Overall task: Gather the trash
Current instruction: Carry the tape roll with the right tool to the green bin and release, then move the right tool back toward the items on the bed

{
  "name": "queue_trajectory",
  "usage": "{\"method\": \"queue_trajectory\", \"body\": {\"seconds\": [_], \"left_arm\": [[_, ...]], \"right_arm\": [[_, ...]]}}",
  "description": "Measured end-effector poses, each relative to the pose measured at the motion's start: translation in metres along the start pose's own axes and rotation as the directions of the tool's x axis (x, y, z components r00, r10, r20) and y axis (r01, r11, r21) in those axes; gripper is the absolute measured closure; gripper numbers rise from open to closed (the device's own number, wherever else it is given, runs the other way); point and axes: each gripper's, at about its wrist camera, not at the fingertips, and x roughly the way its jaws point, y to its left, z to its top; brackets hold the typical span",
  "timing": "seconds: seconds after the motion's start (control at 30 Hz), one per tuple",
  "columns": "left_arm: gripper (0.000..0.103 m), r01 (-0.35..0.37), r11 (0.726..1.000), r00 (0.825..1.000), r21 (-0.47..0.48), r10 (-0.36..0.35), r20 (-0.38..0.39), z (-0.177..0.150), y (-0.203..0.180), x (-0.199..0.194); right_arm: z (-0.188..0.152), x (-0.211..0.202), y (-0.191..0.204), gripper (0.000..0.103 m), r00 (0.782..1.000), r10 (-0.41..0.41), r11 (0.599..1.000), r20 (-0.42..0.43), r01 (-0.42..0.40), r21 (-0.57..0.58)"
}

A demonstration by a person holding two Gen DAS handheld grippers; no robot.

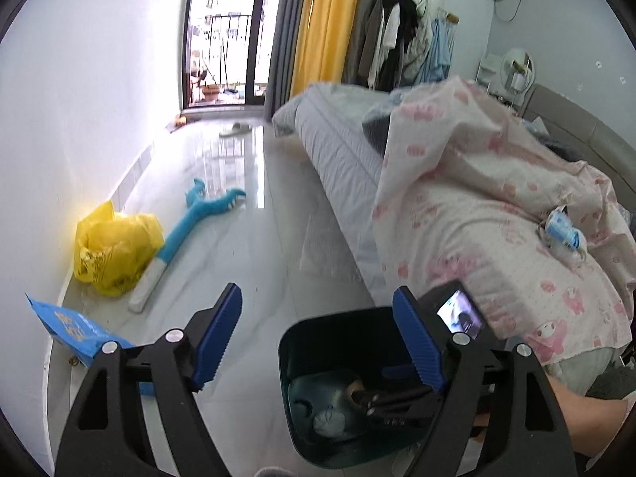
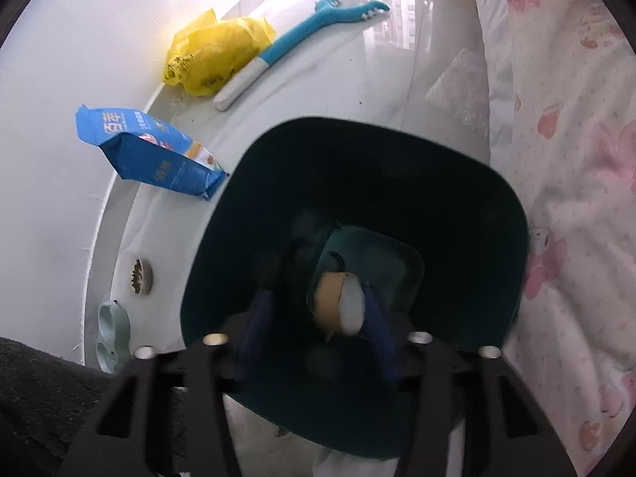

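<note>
My right hand-held gripper (image 2: 316,330) is down inside the dark green trash bin (image 2: 512,214). Its jaws are parted, with a brown tape roll (image 2: 338,306) between the blue pads; can't tell if they still touch it. My left hand-held gripper (image 1: 318,342) is wide open and empty above the bin's rim. Crumpled wrapper (image 1: 562,232) lies on the bed (image 1: 457,198). Yellow plastic bag (image 1: 115,248) and blue snack bag (image 2: 153,151) lie on the floor by the wall.

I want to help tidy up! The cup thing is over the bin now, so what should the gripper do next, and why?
Probably lift the right gripper out of the dark bin. Its jaws stand apart and the paper cup sits between them, deep inside the bin, so it looks dropped.
</note>
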Motion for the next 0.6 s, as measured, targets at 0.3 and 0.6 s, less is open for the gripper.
{"method": "queue_trajectory", "body": {"seconds": [0.3,0.6], "left_arm": [[0.015,0.008,1.000,0.993,-0.005,-0.007,0.117,0.021,-0.008,-0.026],[0.011,-0.002,0.999,0.981,0.039,-0.005,0.192,0.034,-0.035,-0.038]], "right_arm": [[-0.006,-0.018,0.001,0.051,0.999,0.013,1.000,0.034,-0.013,-0.002],[-0.013,-0.076,-0.007,0.044,0.984,0.048,0.999,0.170,-0.047,-0.006]]}}
